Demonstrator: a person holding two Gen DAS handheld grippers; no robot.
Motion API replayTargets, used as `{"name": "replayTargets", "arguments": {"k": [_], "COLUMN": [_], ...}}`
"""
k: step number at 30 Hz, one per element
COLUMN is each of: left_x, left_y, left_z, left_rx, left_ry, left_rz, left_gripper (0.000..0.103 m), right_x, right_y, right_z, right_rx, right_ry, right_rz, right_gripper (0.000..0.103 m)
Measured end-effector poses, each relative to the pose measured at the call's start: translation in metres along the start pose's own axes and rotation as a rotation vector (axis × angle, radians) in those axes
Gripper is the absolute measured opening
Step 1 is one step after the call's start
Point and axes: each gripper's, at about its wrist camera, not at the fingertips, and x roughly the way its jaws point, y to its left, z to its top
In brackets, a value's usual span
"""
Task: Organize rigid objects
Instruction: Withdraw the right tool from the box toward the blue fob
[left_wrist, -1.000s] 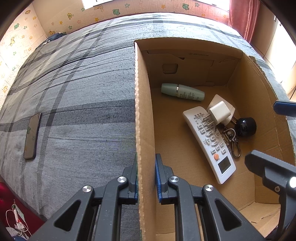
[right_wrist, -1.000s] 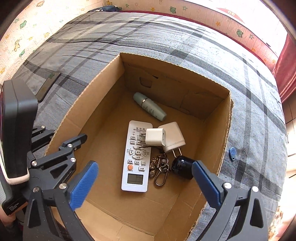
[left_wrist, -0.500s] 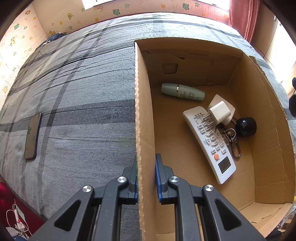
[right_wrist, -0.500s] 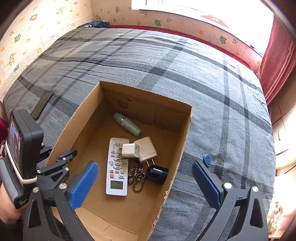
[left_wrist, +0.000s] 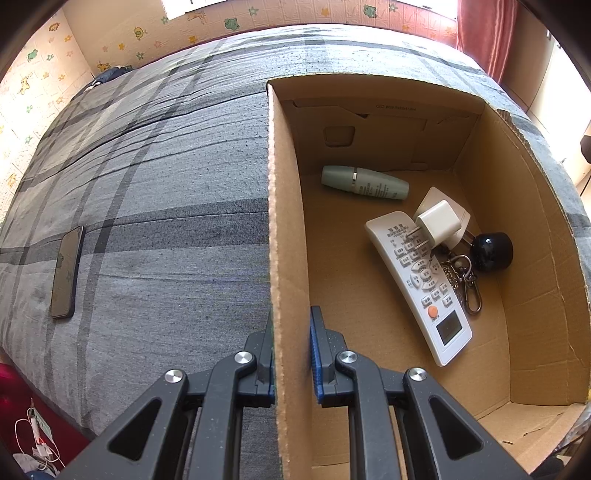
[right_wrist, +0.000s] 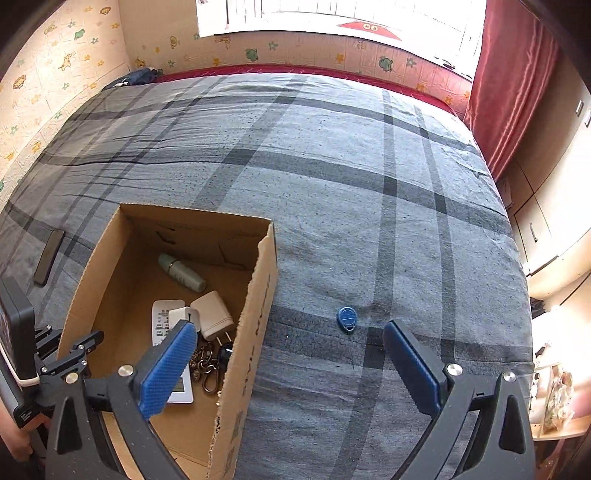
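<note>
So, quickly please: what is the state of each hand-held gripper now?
Left hand-held gripper: closed on the side wall of the cardboard box.
Right hand-held gripper: open, holding nothing, above the bed.

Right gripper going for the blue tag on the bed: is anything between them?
Nothing visible. The blue tag lies alone on the bare bedspread, ahead of the right gripper, whose jaws are wide open. The cardboard box stands off to the side, not in the path.
</note>
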Motion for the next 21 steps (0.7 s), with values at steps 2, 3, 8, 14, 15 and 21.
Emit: {"name": "replayTargets", "arguments": {"k": [2, 3, 8, 14, 15, 21], "left_x": [0.000, 0.000, 0.000, 0.001, 0.001, 0.002], "left_y": [-0.001, -0.001, -0.002, -0.003, -0.003, -0.003], "left_z": [0.000, 0.000, 0.001, 0.002, 0.002, 0.002], "left_rx": [0.001, 0.002, 0.001, 0.005, 0.004, 0.002], "left_ry": [0.001, 0.001, 0.003, 0.006, 0.006, 0.007], "left_rz": [0.003, 0.004, 0.006, 0.011, 0.011, 0.011], "left_gripper": [0.016, 0.016, 0.016, 0.016, 0.016, 0.016], "right_x": [0.002, 0.004, 0.014, 0.032, 0.036, 0.066], "right_y": [-0.009, -0.014, -0.035, -0.057, -0.059, -0.072], "right_z": [0.000, 0.001, 0.000, -0.002, -0.003, -0.006], "right_rx": [0.017, 0.025, 0.064, 0.098, 0.101, 0.128], "right_ry": [0.004, 0.007, 0.015, 0.025, 0.030, 0.055], "right_rz": [-0.008, -0.014, -0.031, -0.044, -0.040, -0.023], "right_gripper": [0.103, 0.103, 0.103, 0.103, 0.103, 0.103]}}
